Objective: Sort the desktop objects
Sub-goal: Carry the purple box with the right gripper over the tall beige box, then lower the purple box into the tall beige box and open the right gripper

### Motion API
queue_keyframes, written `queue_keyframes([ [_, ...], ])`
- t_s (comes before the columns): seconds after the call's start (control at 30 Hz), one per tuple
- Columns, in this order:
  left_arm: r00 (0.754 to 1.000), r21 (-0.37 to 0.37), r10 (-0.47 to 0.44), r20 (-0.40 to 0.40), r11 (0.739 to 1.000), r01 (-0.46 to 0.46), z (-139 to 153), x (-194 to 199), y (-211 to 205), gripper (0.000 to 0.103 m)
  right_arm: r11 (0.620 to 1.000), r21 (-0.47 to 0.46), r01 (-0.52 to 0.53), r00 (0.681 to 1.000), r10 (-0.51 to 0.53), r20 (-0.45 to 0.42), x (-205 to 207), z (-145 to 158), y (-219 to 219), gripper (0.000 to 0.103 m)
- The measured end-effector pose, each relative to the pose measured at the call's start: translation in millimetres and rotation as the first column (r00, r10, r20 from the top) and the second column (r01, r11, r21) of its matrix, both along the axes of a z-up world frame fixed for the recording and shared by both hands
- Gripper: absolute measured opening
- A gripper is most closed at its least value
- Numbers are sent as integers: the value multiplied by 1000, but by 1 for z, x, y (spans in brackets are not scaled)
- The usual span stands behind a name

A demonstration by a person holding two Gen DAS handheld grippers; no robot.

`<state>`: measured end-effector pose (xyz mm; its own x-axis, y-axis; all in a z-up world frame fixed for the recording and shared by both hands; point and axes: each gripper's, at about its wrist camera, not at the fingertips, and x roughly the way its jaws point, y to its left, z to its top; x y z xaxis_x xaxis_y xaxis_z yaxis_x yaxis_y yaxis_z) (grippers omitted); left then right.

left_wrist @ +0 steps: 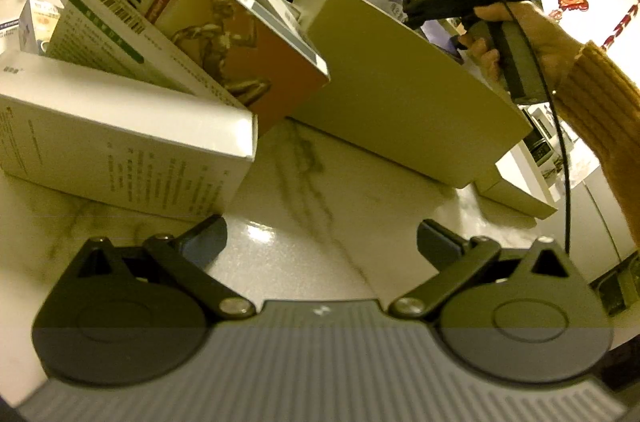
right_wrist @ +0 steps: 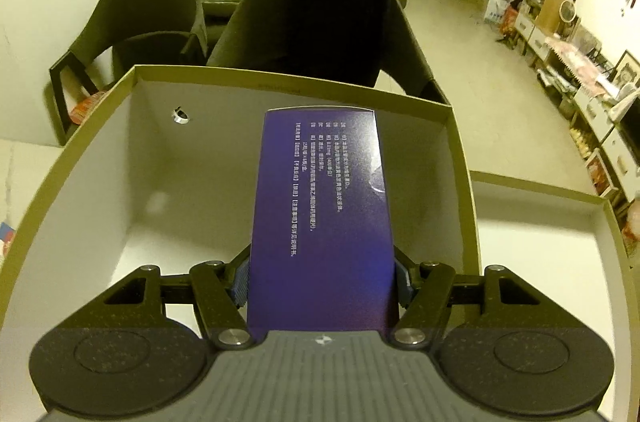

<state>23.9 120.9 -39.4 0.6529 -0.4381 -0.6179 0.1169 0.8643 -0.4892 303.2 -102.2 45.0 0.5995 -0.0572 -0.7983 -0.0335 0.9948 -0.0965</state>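
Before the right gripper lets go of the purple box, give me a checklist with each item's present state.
1. Grip on the purple box: ok, the right gripper has a pad against each side.
2. Box over the open cardboard box: ok, it hangs inside the rim.
3. Landing spot: ok, the visible white floor is bare.
4. Height above that floor: cannot tell.
5. Left gripper out of the way: ok, open over the marble table, holding nothing.
6. Stack of medicine boxes leaning beside the cardboard box: cannot tell if stable.
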Motion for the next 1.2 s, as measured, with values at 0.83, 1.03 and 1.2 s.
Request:
queue_keyframes([
  [0.83,1000,0,-5,3,1000,5,0,-1,1,103,895,-377,-238,960,275,47,-13,-4,30,69],
  [1.03,1000,-4,2,7,1000,-1,-1,-2,1,103,728,-417,-544,814,579,-50,-32,15,31,71],
  [1.2,1000,-12,1,7,1000,-1,-1,-2,3,103,579,-440,-687,697,697,-170,-48,20,32,79],
])
